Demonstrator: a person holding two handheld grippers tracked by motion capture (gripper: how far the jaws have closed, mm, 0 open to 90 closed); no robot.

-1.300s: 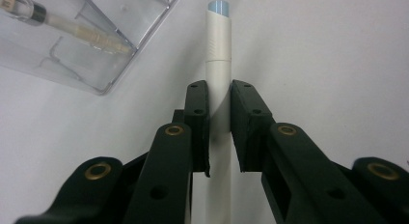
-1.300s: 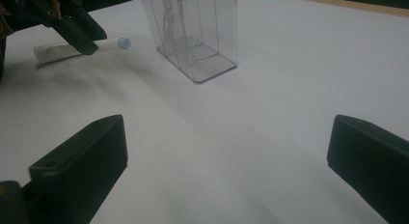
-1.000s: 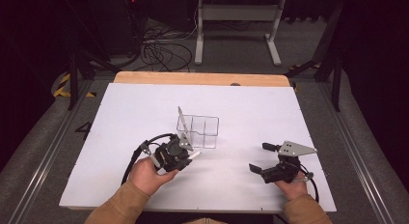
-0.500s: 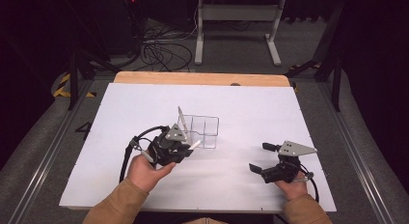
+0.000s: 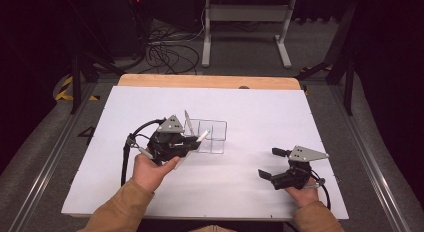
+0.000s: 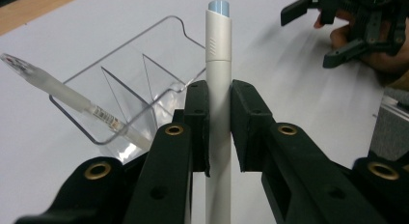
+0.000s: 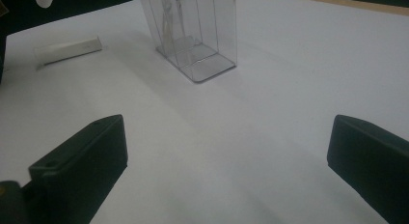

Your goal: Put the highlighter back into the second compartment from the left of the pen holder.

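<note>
Nearest the camera in the high view, two forearms in tan sleeves come in from the bottom edge, each hand holding a black two-jaw claw over a white surface (image 5: 250, 117).

The left claw (image 5: 192, 142) is clamped on a white pen (image 6: 218, 89). In the left gripper view the pen stands upright between the two black jaws, which press on its barrel from both sides, and its pale blue tip rises well above them. A black cable loops from this claw toward the surface's left side.

The right claw (image 5: 274, 164) rests low near the surface's right front, its jaws spread wide apart with nothing between them. In the right gripper view the two jaws stand at the far left and far right, with bare white surface between.

Just beyond the left claw sits a clear plastic organizer (image 5: 210, 137), divided into compartments, standing on the surface. A second, translucent pen (image 6: 72, 101) leans against its near wall; whether its tip sits inside a compartment is hard to tell.

A short white piece, possibly a pen cap (image 7: 67, 50), lies flat on the surface beside the organizer.
</note>
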